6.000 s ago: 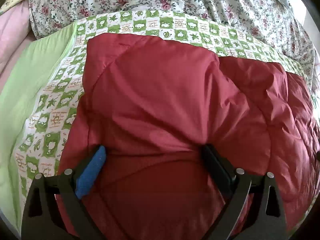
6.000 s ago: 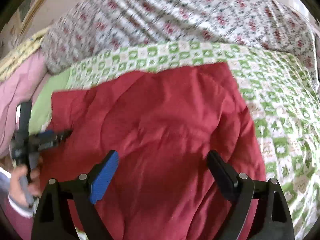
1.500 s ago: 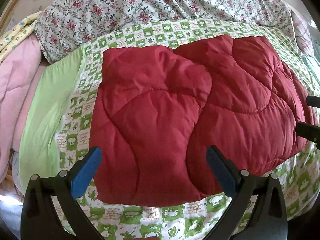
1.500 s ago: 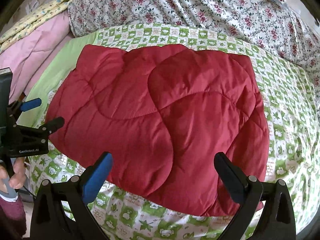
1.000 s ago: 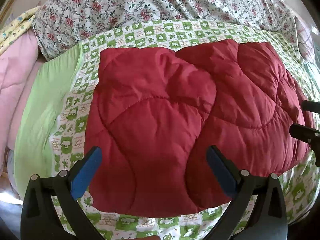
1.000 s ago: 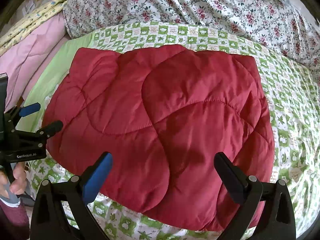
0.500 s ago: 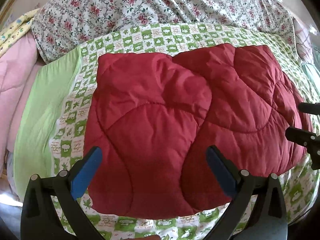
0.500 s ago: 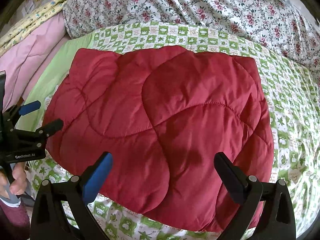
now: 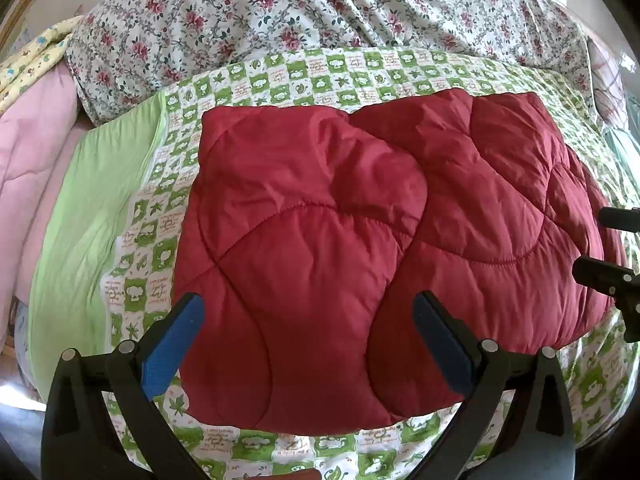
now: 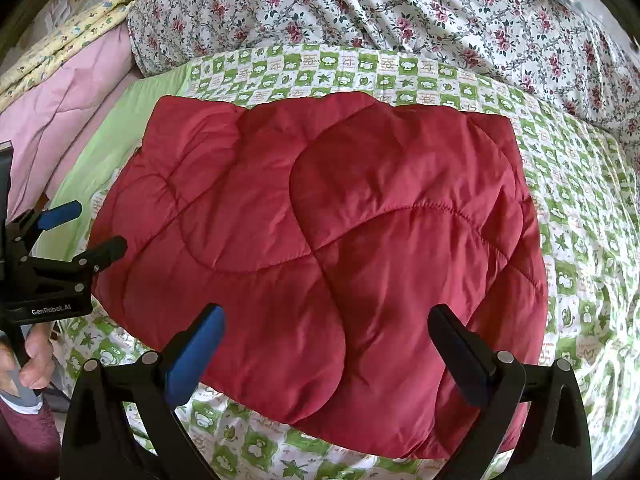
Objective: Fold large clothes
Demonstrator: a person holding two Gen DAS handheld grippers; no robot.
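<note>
The green-and-white checked bedsheet (image 9: 400,76) spreads wide across the bed, and it is the ground for all the rest. Behind the sheet, up at the far edge, a floral duvet (image 9: 320,4) is heaped in folds. Off the sheet's left side a plain light-green cloth (image 9: 92,208) runs along it, and beyond that lies pink bedding (image 10: 68,96) with a strip of yellow printed fabric (image 10: 76,36) at the top corner.

In the middle of the sheet lies the red quilted garment (image 10: 320,248), folded into a puffy, roughly square bundle, one padded layer lapping over the other, curved stitch lines showing across the top. Sheet shows on every side of it.

The left gripper (image 9: 308,336) hovers over the near edge of the sheet, jaws spread wide, the blue pad on one side and the black one on the other, nothing between them but air. From the right wrist view it sits at the sheet's left side, just beside the bundle's left edge, a hand (image 10: 28,360) on its handle.

The right gripper (image 10: 326,344) hangs above the sheet's near edge too, fingers wide apart and empty, the bundle's front edge below.
</note>
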